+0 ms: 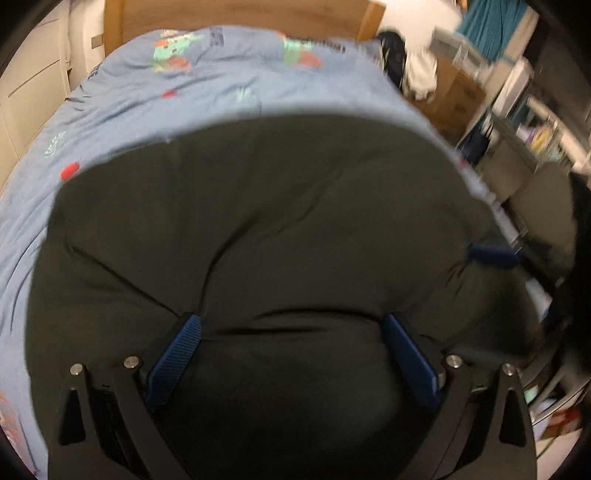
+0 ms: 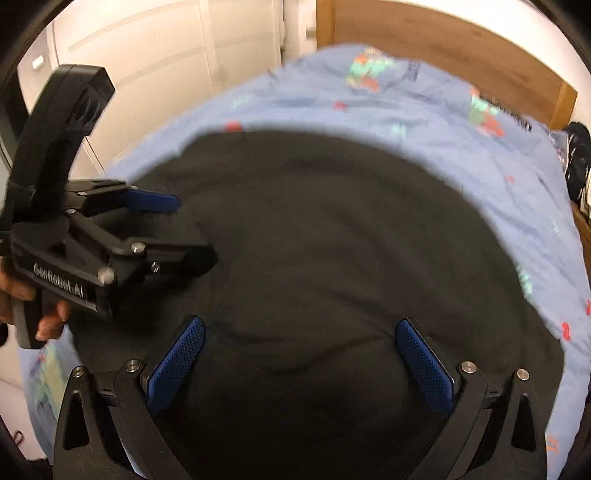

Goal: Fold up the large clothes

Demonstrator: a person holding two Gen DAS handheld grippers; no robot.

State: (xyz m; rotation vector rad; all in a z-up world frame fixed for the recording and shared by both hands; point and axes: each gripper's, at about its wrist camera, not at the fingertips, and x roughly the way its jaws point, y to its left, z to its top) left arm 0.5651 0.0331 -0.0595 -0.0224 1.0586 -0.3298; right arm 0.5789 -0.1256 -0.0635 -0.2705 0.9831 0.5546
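Note:
A large black garment (image 1: 266,229) lies spread on a bed with a light blue printed cover (image 1: 155,99). My left gripper (image 1: 291,325) hovers over the garment's near part with its blue pads wide apart and nothing between them. In the right wrist view the same garment (image 2: 351,240) fills the middle. My right gripper (image 2: 299,328) is open above it, empty. The left gripper also shows in the right wrist view (image 2: 162,206), at the garment's left edge, held by a hand. The right gripper's blue fingertip (image 1: 491,256) shows at the garment's right edge.
A wooden headboard (image 1: 236,14) stands at the far end of the bed. White wardrobe doors (image 2: 166,74) are on the left. Shelves with clutter (image 1: 524,129) and hanging clothes (image 1: 417,70) are on the right of the bed.

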